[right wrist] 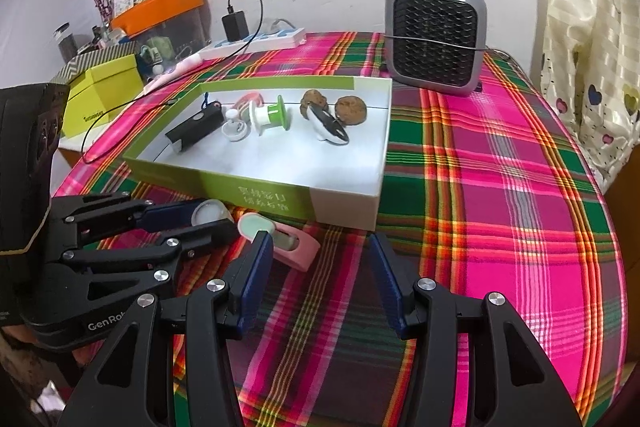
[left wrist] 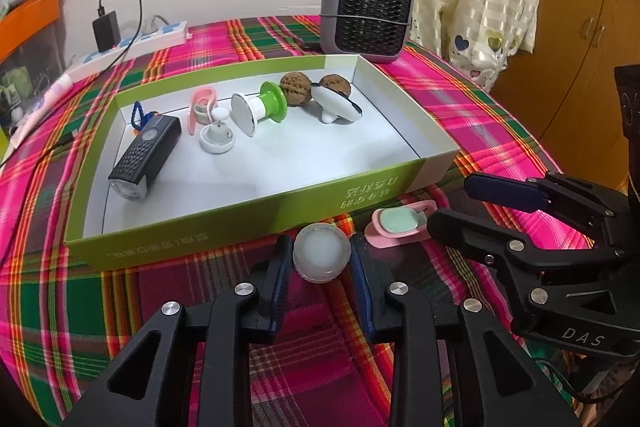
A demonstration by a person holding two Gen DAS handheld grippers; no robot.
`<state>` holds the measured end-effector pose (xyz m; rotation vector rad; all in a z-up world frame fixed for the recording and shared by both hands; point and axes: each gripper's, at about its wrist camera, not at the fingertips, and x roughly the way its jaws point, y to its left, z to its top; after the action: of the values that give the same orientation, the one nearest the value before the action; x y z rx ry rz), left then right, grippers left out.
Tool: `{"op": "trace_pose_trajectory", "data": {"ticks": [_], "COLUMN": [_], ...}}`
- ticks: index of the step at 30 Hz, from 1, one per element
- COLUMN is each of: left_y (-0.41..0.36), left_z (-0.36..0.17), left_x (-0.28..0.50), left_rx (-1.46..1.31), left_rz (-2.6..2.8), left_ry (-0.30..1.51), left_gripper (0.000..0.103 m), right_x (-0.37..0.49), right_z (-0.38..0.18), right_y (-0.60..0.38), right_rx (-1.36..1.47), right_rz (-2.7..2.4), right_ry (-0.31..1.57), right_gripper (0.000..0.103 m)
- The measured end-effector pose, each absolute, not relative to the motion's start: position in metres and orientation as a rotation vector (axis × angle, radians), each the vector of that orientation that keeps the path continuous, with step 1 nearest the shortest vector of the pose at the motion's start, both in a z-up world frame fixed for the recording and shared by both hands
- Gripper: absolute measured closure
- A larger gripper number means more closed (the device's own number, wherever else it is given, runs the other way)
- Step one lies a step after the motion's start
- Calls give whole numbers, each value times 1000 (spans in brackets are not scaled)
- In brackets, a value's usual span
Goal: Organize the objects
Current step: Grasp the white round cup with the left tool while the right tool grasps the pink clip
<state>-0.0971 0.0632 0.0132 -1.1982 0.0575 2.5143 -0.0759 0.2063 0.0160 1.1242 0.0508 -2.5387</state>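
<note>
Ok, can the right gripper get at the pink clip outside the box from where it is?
Probably yes: the right gripper is open, and the pink clip lies beside its left finger on the cloth, though the left gripper crowds that side.

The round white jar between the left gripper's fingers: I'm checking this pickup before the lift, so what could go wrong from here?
The round white jar may squirt out of the left gripper, whose pads meet only its curved sides. Lifted low, it could catch the green box wall just ahead. The open right gripper beside the pink clip could nudge it.
</note>
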Motion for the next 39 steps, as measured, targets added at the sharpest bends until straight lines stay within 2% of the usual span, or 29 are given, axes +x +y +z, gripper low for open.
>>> {"op": "trace_pose_trajectory", "data": {"ticks": [27,39], "left_y": [16,8], "left_z": [12,11], "left_x": [-85,-87], "left_rx": [-1232,-1225], "left_rz": [2569,2548], "left_ry": [-1,-9], "left_gripper": [76,76], "right_x": [-68,-84], "right_z": [5,2], "right_y": [163,158], "right_rx": [1149,1179], "right_rz": [-2303,-2412], "right_ry": [166,172], "right_gripper": [52,52]}}
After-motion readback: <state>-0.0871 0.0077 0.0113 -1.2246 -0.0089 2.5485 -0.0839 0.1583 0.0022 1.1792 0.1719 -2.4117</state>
